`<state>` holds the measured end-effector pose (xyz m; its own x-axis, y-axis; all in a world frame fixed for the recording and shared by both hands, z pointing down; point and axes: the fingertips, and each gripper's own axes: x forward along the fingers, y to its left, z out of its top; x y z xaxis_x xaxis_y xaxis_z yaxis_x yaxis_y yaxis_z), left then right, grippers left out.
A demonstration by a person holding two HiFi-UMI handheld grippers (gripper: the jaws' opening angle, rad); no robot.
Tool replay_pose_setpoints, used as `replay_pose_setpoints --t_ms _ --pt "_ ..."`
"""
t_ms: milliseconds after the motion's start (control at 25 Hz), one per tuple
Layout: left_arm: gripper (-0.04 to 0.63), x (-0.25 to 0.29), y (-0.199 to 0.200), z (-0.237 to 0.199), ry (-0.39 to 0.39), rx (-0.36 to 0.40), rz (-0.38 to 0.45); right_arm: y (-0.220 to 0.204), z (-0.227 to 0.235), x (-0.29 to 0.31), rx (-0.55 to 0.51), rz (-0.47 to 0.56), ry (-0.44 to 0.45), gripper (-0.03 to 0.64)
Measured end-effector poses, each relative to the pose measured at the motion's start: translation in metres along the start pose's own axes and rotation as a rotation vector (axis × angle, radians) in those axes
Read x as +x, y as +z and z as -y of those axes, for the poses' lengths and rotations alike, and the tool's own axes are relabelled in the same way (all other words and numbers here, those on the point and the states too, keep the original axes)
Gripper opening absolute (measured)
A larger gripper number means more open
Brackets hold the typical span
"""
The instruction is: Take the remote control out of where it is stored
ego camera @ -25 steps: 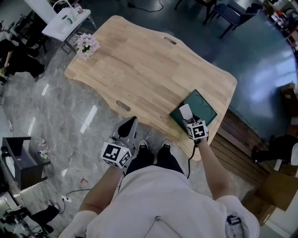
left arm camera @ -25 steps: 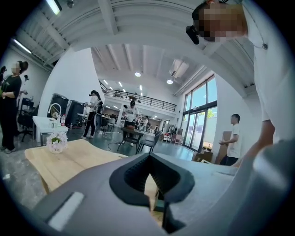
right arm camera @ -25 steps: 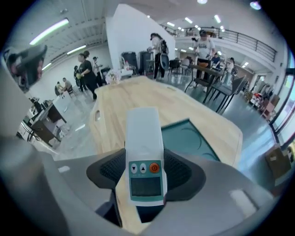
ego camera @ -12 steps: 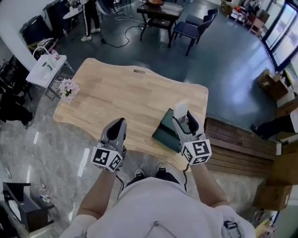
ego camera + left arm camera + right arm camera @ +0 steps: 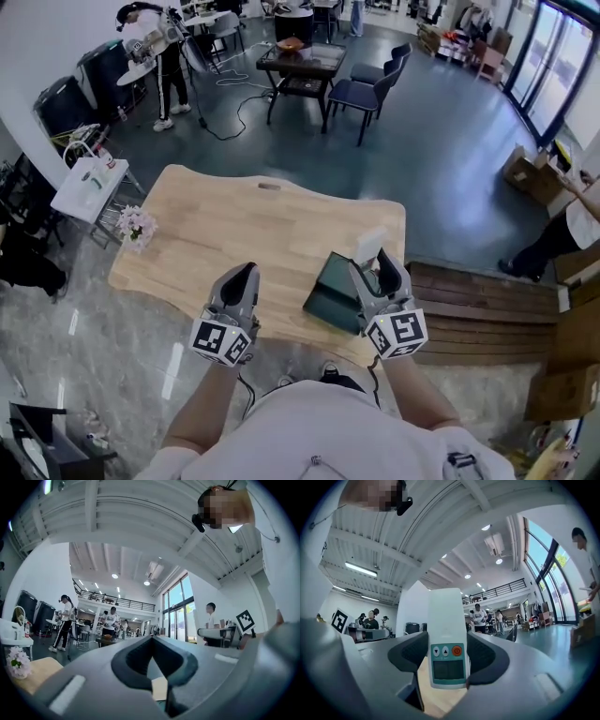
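A white remote control (image 5: 447, 638) with an orange button and a small screen stands upright between the jaws of my right gripper (image 5: 447, 654), which is shut on its lower half. In the head view the remote control (image 5: 369, 245) is held above the right end of the wooden table (image 5: 225, 234) by the right gripper (image 5: 375, 265). Just to its left, the dark green storage box (image 5: 330, 294) lies on the table. My left gripper (image 5: 242, 281) hovers over the table's near edge. Its jaws meet in the left gripper (image 5: 152, 639) view, with nothing held.
A small pot of pink flowers (image 5: 136, 228) stands at the table's left end. A white side table (image 5: 90, 178) is beyond it. Wooden slats (image 5: 478, 300) lie on the floor at right, with cardboard boxes (image 5: 530, 173) further off. Chairs, a dark table (image 5: 300, 61) and people are behind.
The right gripper has lifted the remote up out of the green box. Both grippers now point more upward, and the head view has tilted up toward the room.
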<state>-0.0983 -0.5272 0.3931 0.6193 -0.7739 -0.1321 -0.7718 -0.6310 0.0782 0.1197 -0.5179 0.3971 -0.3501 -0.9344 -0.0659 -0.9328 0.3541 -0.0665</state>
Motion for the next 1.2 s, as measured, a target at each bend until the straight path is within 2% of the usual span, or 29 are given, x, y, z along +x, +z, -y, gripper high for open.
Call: replay_pose_setpoints --t_ms 320,1200 --pt "0.0 -0.002 -0.006 -0.004 0.007 -0.002 0.004 0.005 -0.003 -0.003 0.012 0.017 0.005 0.287" --pt "0.0 -0.012 -0.009 0.001 0.017 0.005 0.004 -0.006 -0.006 -0.006 0.01 -0.03 0.012 0.287"
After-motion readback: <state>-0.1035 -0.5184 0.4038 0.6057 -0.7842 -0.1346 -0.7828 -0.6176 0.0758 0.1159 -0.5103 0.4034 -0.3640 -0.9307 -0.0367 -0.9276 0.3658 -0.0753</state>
